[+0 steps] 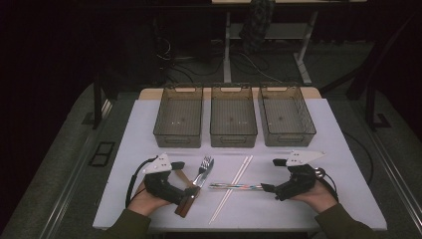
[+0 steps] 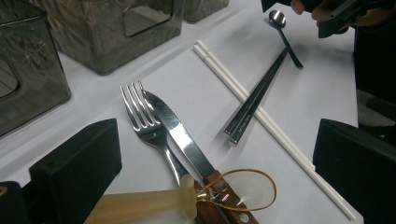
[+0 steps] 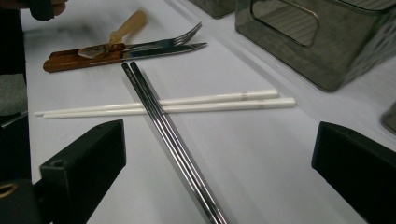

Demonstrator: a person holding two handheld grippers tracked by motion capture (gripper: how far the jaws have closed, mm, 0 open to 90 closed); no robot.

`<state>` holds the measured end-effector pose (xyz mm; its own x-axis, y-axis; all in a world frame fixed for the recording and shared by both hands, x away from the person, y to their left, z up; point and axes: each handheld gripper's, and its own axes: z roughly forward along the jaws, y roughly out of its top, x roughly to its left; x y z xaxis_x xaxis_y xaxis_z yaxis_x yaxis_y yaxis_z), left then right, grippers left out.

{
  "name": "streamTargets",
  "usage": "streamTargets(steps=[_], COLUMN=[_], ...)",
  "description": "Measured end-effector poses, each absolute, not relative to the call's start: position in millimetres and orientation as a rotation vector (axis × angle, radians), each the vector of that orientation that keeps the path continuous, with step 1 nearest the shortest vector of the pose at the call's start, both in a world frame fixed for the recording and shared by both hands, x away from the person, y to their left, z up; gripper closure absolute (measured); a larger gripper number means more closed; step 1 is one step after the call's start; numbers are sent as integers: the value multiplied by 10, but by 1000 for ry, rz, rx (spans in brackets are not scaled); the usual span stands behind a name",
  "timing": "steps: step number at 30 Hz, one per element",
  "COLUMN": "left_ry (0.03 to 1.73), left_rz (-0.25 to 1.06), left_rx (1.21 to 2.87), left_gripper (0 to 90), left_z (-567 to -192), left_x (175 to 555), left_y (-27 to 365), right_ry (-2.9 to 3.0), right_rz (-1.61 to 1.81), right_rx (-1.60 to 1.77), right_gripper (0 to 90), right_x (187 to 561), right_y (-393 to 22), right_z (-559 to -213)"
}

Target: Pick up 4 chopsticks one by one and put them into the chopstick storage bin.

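Pre-grasp: left gripper (image 1: 185,185) hovers over knife (image 2: 187,140) and fork (image 2: 144,123), right gripper (image 1: 271,189) lines up on metal chopsticks (image 3: 163,126); both jaws released. Next: descend, clamp.

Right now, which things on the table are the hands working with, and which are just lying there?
In the job:
- left tool, open over the knife and fork
- right tool, open by the metal chopsticks

Just lying about:
- white chopsticks
- spoon
- three bins
- floor cables
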<state>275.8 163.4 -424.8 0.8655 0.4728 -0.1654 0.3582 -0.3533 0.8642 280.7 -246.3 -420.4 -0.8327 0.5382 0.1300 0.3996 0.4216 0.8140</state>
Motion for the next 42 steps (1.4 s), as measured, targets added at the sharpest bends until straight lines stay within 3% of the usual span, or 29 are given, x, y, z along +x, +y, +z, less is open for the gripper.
streamTargets(steps=[20,21,29,32,42], left_ry=[600,600,594,592,595], left_rz=[133,133,131,134,131], left_rx=[1980,1979,1978,1982,1982], left_gripper=[4,4,6,8,13], left_z=[-4244,-4242,-4233,-4233,-4238], left_x=[2759,2761,2763,2754,2760], left_y=[1625,1621,1626,1623,1628], right_ry=[2591,2602,2650,2667,2728], right_rz=[1411,1409,1353,1350,1312], right_rx=[777,757,711,703,673], right_gripper=[29,102,185,304,455], right_x=[3000,3011,2986,2971,2965], right_y=[-2147,-2114,-2058,-2061,-2044], right_z=[-4237,-4242,-4268,-4258,-4279])
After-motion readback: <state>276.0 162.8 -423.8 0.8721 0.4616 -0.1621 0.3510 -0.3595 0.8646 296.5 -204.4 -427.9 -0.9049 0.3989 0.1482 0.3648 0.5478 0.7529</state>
